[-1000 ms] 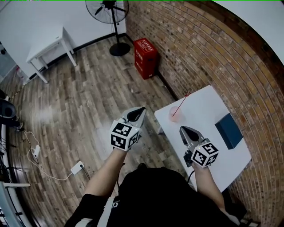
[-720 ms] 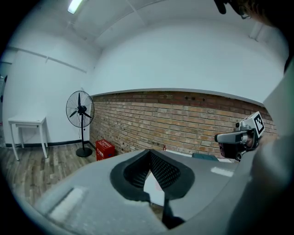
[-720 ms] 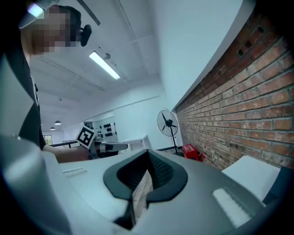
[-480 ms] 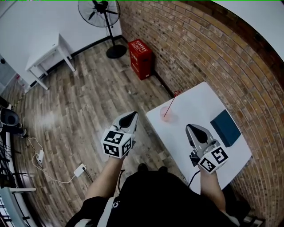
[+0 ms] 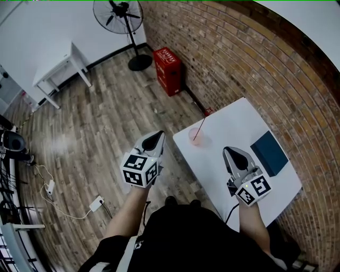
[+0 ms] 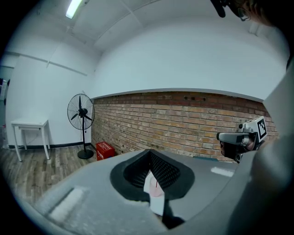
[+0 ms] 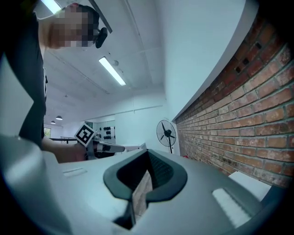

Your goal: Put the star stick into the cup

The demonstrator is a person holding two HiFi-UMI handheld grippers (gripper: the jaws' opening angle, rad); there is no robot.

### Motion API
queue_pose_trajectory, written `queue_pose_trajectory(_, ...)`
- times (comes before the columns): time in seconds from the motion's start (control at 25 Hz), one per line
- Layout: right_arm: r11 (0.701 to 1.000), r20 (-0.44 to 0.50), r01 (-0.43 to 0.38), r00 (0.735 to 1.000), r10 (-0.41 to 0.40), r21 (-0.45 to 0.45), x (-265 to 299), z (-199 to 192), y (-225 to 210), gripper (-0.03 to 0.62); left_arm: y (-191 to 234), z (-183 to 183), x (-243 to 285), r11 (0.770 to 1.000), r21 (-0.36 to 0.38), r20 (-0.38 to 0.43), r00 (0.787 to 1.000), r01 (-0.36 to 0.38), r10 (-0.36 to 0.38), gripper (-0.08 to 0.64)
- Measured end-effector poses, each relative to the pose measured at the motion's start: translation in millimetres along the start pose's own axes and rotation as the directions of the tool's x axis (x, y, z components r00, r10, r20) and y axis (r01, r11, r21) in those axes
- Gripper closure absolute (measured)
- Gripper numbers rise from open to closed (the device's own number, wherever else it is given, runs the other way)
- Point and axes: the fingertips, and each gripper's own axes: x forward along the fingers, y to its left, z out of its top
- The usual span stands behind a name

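A pink cup (image 5: 195, 137) stands at the left end of the white table (image 5: 234, 133). The red star stick (image 5: 202, 125) leans in it, its star end toward the brick wall. My left gripper (image 5: 159, 135) hangs over the floor left of the table, shut and holding nothing; through its slit I see the cup (image 6: 157, 192) straight ahead. Over the table's near part, right of the cup, my right gripper (image 5: 228, 151) is also shut and holds nothing. In the gripper views, neither the left gripper (image 6: 155, 183) nor the right gripper (image 7: 142, 188) has anything between its jaws.
A dark blue box (image 5: 270, 153) lies on the table's right side near the brick wall (image 5: 255, 58). On the wooden floor stand a red crate (image 5: 169, 64), a fan (image 5: 119, 13) and a small white table (image 5: 53, 64). A power strip (image 5: 95, 202) with cables lies at the left.
The head view has shifted. Both grippers sit slightly farther back from the cup than a second ago. The star stick stays leaning in the cup.
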Motion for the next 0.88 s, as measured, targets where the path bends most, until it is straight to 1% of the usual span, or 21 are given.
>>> queue_pose_trajectory(0.12,0.999,-0.013,0.026,1.000,-0.026,0.035,1.1,-4.0,-14.1,0.595,-3.7,4.3,4.0,1.000,0.007,0.010,1.000,-0.006,0.006,0.555)
queue_pose_trajectory(0.2,0.999,-0.020,0.027,0.999,-0.027,0.037,6.9,-3.0,-18.6,0.595,-3.9,4.5,6.8,1.000,0.004,0.013,1.000,-0.011,0.011,0.555)
queue_pose_trajectory(0.32,1.000,-0.004,0.007,1.000,-0.007,-0.009,15.5,12.3,-13.8,0.595,-4.8,6.9,12.9,1.000,-0.013,0.021,1.000,-0.018,0.018,0.555)
queue_pose_trajectory(0.44,0.999,0.009,-0.013,1.000,0.013,-0.041,20.1,22.5,-7.1,0.595,-12.1,14.9,14.8,1.000,-0.004,0.039,0.999,-0.009,0.009,0.555)
queue_pose_trajectory(0.64,1.000,0.009,-0.014,1.000,0.014,0.002,20.1,16.5,-8.1,0.595,-16.8,14.7,14.8,1.000,0.004,0.037,0.999,-0.009,0.009,0.555)
queue_pose_trajectory(0.88,0.999,0.002,-0.004,1.000,0.004,0.036,15.4,6.3,-12.2,0.595,-12.8,2.0,8.2,1.000,-0.005,0.018,0.999,-0.028,0.028,0.555)
